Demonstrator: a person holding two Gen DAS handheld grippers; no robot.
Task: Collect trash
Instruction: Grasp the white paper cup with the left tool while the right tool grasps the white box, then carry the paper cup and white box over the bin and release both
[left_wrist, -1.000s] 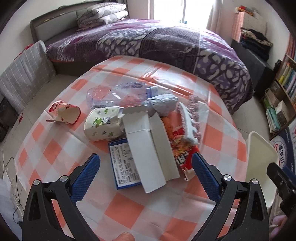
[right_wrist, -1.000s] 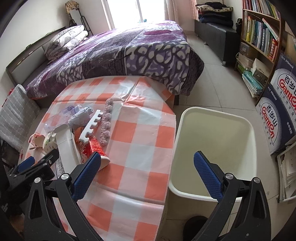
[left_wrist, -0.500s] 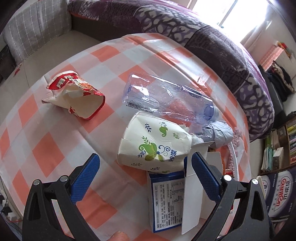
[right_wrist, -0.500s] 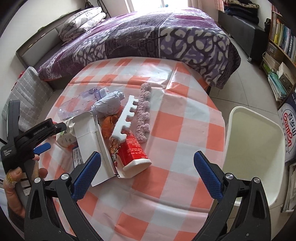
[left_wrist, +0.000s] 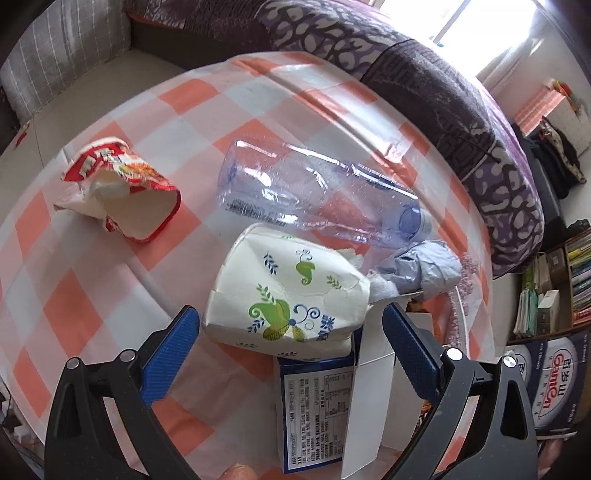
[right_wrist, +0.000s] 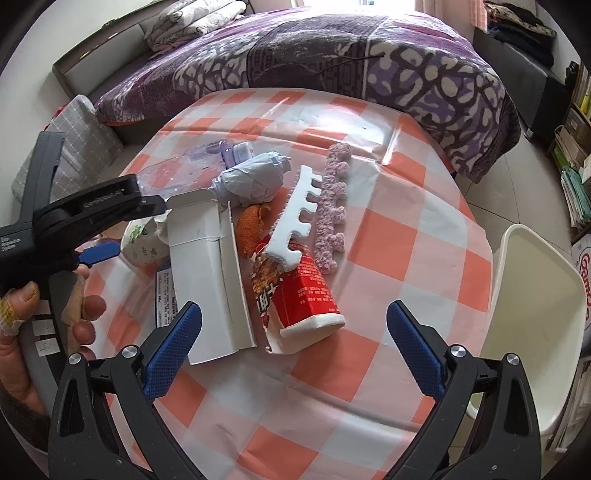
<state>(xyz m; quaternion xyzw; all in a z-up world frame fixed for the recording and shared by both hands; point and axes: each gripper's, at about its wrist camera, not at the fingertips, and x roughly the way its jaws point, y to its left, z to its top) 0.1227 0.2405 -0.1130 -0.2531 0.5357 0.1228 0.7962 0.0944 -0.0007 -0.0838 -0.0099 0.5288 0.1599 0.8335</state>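
Trash lies in a heap on the orange-and-white checked table (left_wrist: 92, 273). My left gripper (left_wrist: 291, 325) is open, its jaws either side of a crushed white paper cup with green leaves (left_wrist: 288, 295). Behind the cup lie a clear plastic bottle (left_wrist: 314, 195) and a grey paper wad (left_wrist: 424, 269); a torn red-and-white cup (left_wrist: 125, 195) lies apart at the left. My right gripper (right_wrist: 293, 321) is open above a red noodle cup (right_wrist: 303, 295). Left of that cup is a white carton (right_wrist: 207, 273). White (right_wrist: 295, 221) and pink foam combs (right_wrist: 332, 206) lie behind it.
A cream bin (right_wrist: 532, 332) stands off the table's right edge. A blue-labelled box (left_wrist: 317, 406) lies under the carton. The purple bed (right_wrist: 332, 55) runs behind the table, bookshelves (left_wrist: 561, 280) at the right. A hand (right_wrist: 22, 332) holds the left gripper (right_wrist: 99, 254).
The left gripper has moved forward and left, from over the carton to straddling the paper cup. The right gripper has swung left from over the bin to above the red noodle cup.
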